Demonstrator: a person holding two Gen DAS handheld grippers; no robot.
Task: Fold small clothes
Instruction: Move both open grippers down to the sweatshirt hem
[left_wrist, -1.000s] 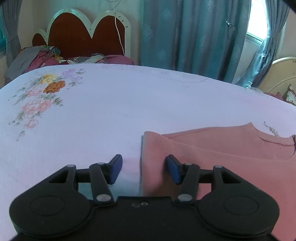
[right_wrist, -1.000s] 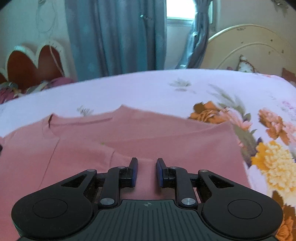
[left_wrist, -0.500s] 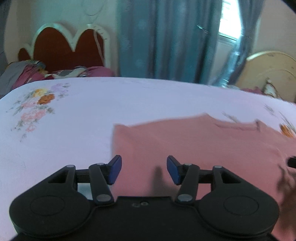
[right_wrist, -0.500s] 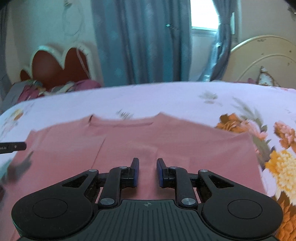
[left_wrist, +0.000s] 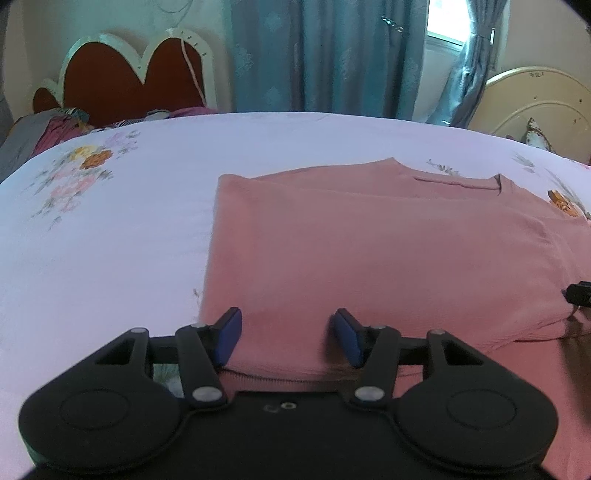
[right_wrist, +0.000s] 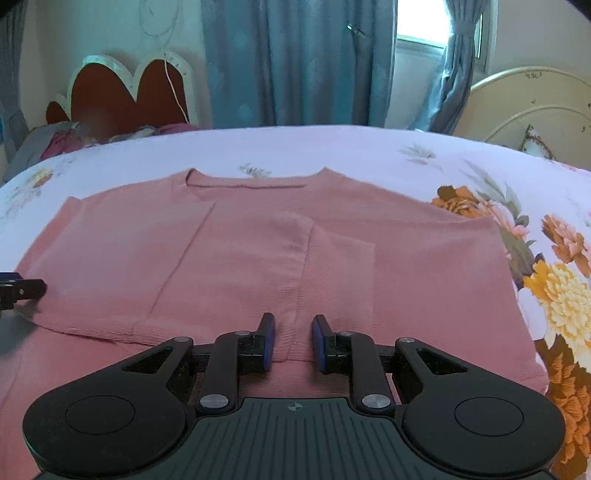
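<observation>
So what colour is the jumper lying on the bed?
The knitted jumper is plain salmon pink, clearest in the right wrist view.

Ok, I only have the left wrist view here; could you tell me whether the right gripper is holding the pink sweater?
Observer: No. The right gripper hovers over the lower middle of the pink sweater, its jaws slightly apart with nothing clamped.
Operator: Thank you. Are both sleeves folded in?
Observer: Yes. The right sleeve lies folded across the front, beside the left sleeve.
Operator: And where does the sweater's right edge end?
Observer: It ends right beside the large yellow flower print on the sheet.
</observation>
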